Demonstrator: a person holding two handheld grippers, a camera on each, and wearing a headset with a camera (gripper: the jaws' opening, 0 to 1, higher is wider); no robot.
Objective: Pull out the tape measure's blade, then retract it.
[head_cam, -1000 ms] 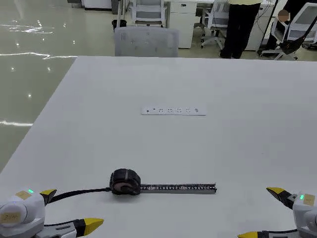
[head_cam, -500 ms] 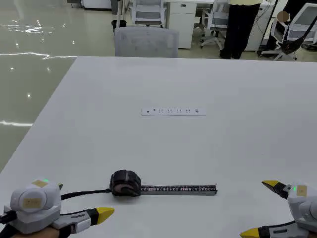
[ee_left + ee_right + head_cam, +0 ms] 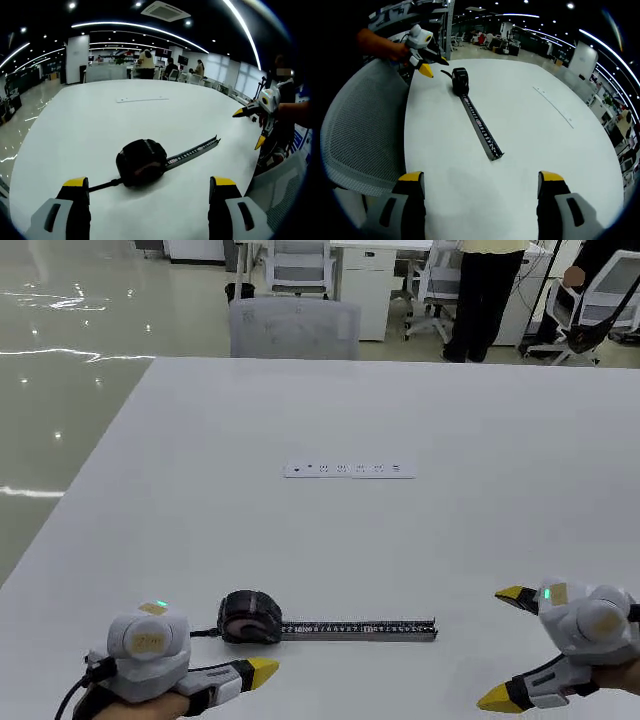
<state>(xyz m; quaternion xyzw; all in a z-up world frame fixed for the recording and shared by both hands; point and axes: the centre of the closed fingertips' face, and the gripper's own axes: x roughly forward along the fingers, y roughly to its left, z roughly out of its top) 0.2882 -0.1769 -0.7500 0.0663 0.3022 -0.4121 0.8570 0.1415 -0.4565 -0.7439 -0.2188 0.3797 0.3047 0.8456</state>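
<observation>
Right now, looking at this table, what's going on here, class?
A person holds a gripper in each hand over a white table. A black tape measure lies between them, its blade already pulled out flat. The left gripper, fingers open, faces it from close by; the right gripper, also open, sits off beyond the blade's tip. Neither touches anything.

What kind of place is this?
Probably an open-plan office: a large white table with a socket strip, a grey office chair behind it, and a polished floor beyond.
</observation>
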